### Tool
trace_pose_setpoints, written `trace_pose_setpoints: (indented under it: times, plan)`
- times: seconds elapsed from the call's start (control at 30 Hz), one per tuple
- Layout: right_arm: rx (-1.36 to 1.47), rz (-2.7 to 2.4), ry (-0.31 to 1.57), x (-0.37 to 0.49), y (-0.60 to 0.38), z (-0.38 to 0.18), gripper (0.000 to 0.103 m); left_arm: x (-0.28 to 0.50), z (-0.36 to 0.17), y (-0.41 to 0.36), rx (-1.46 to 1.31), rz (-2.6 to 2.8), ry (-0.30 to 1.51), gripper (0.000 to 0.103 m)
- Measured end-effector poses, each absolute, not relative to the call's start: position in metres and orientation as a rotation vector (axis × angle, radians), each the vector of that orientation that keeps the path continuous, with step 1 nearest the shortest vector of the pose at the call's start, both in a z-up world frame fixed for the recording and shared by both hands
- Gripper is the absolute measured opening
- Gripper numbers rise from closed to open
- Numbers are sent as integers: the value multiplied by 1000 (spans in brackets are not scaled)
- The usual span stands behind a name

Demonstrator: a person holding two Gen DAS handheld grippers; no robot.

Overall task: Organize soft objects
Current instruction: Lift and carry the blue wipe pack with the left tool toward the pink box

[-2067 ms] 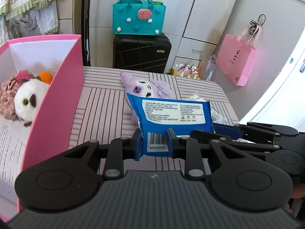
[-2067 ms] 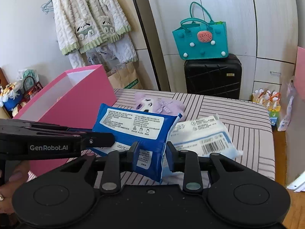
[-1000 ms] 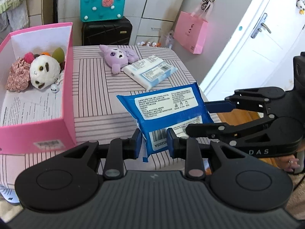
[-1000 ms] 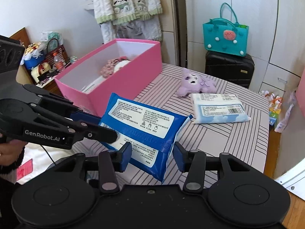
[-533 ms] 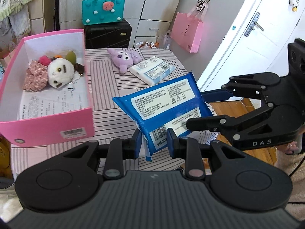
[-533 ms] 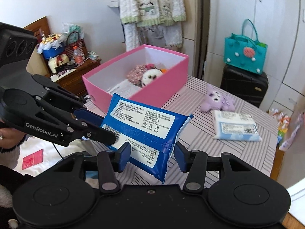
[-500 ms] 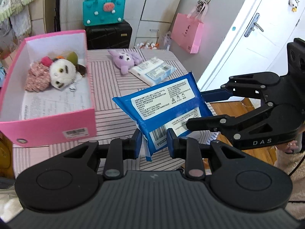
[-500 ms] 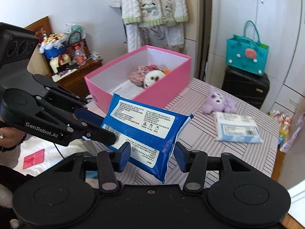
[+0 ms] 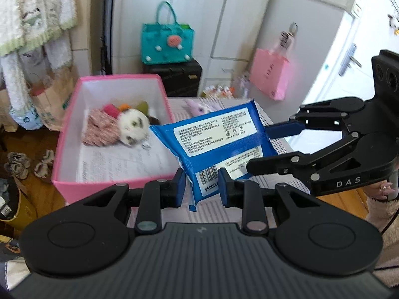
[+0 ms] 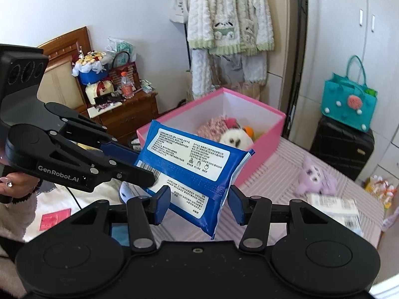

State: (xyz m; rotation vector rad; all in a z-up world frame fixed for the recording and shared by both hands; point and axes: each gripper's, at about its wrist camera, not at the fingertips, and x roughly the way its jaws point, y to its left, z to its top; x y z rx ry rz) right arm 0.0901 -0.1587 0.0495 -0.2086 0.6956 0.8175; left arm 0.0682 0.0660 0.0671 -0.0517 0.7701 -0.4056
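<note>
A glossy blue plastic wipes pack (image 9: 219, 139) is being held in the air above the striped table (image 10: 279, 174), near the open pink cardboard box (image 9: 159, 84). It is being clamped at its barcode end by the left gripper (image 9: 201, 186). The right gripper (image 10: 199, 205) is being kept apart around the pack's other end after widening slightly; contact there seems absent.
</note>
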Motion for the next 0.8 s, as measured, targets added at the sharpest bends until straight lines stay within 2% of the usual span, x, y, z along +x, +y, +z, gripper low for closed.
trace_pose_setpoints:
  times: [0.13, 0.27, 0.37, 0.8]
  plan:
    - [-182, 863, 675, 111, -142, 56, 52, 80, 75, 90, -88, -353, 736, 26]
    - [-153, 894, 682, 137, -127, 55, 35, 102, 73, 113, -126, -283, 728, 26]
    - [-129, 907, 724, 161, -112, 48, 26, 122, 67, 127, -138, -238, 743, 26]
    - [-156, 847, 971, 239, -46, -20, 26, 201, 1, 152, -94, -162, 962, 28]
